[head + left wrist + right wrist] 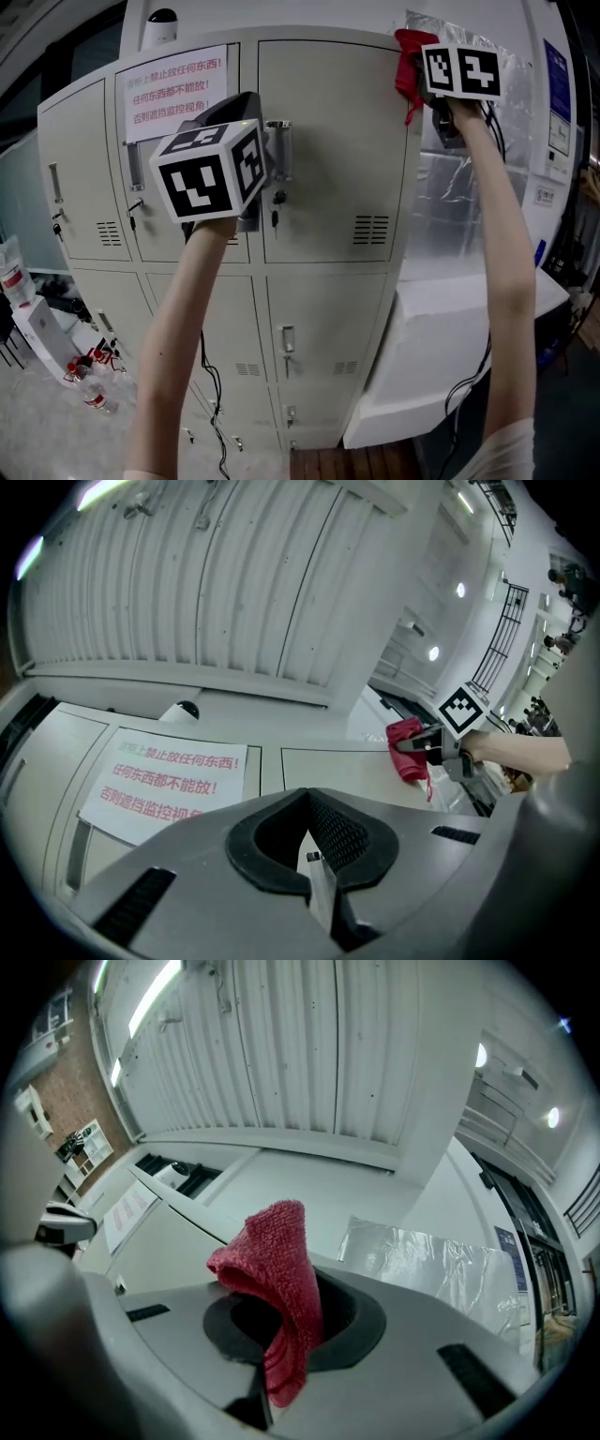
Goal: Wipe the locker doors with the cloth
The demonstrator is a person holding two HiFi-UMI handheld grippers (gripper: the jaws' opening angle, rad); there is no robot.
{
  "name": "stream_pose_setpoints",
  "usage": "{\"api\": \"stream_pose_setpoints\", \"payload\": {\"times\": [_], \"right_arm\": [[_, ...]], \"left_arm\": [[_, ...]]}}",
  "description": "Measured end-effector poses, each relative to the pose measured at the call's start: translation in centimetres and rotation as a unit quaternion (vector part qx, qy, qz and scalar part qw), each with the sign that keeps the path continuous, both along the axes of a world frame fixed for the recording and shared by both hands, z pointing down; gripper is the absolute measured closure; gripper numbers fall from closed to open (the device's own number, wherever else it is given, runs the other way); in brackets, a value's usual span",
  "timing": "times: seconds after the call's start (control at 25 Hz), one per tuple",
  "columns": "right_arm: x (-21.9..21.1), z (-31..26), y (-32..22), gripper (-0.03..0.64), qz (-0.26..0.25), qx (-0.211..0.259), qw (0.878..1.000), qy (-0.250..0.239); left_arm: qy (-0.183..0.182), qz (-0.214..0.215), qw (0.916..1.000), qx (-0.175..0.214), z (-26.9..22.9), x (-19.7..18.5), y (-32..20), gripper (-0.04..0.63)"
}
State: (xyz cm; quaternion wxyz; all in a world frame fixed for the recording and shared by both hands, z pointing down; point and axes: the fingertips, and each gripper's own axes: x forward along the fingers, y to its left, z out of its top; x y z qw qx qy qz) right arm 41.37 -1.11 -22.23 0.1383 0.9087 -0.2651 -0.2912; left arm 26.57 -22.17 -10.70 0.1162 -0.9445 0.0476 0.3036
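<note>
The right gripper [422, 80] is raised to the 1 o'clock position of the head view, jaws closed on a red cloth [408, 61]. The cloth is clamped at a fold, with one end standing above the jaws and the other hanging below them. It sits at the top right corner of the upper right door [328, 112]. The left gripper [314, 850] is at 10 o'clock in the head view. Its jaws are drawn to a narrow slit around a pale metal strip, the door handle [278, 145] at the left edge of that same door. The locker bank [216, 309] is pale grey and fills the centre of the head view, with two rows of doors in view. A crinkled foil sheet [450, 206] covers the surface at 3 o'clock of the bank. A white block [441, 347] stands below it at 4 o'clock. A white notice [173, 89] with red print is fixed across the upper doors at 11 o'clock. A white dome unit [161, 26] with a dark face stands on top of the bank, at 12 o'clock of the notice. A louvred vent [371, 229] is in the lower right of the gripped door. Plastic bottles [94, 394] lie on the floor at 8 o'clock. A key [277, 202] hangs just below the handle.
</note>
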Motion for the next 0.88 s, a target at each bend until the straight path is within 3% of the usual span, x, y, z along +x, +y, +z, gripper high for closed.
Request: {"api": "stream_pose_setpoints", "payload": {"times": [0.16, 0.36, 0.52, 0.88], "right_arm": [[-5.2, 0.1, -3.0, 0.588, -0.066, -0.008, 0.997, 0.034], [-11.6, 1.1, -9.7, 0.588, -0.181, -0.047, 0.981, 0.043], [-12.6, 2.8, -14.8, 0.588, -0.19, -0.086, 0.977, 0.039], [-11.2, 6.3, -21.6, 0.588, -0.197, -0.113, 0.974, 0.006]], "left_arm": [[0.004, -0.006, 1.0, 0.003, -0.1, -1.1, -0.6, 0.58], [0.003, -0.002, 0.9999, -0.014, 0.3, -1.5, -1.0, 0.58], [0.006, -0.001, 0.9998, -0.018, 0.3, -2.2, -0.9, 0.58], [-0.009, -0.023, 0.9996, -0.015, 1.2, -3.2, -2.6, 0.58]]}}
